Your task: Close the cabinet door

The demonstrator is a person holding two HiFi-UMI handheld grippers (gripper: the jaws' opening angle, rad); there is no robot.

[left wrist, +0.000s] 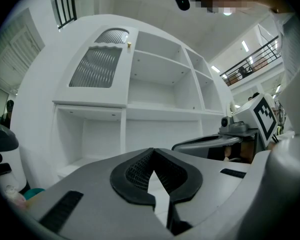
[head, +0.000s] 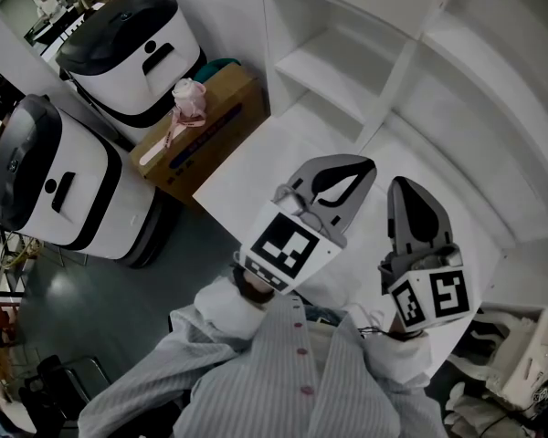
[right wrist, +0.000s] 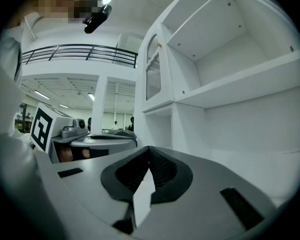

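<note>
A white cabinet (head: 347,71) with open shelves stands in front of me. Its one door (left wrist: 97,64), arched with ribbed glass and a small brass knob (left wrist: 129,44), sits at the upper left; the right gripper view shows the door (right wrist: 152,69) edge-on, and I cannot tell whether it lies flush. My left gripper (head: 363,164) (left wrist: 153,150) is level in front of the lower shelves, shut with nothing in it. Beside it, my right gripper (head: 400,182) (right wrist: 149,148) is also shut and empty. Neither touches the cabinet.
Two white machines with dark lids (head: 132,48) (head: 55,181) stand on the floor at the left. A cardboard box (head: 210,126) with a pink item (head: 187,99) on top stands against the cabinet's left side. White clutter (head: 521,354) lies at lower right.
</note>
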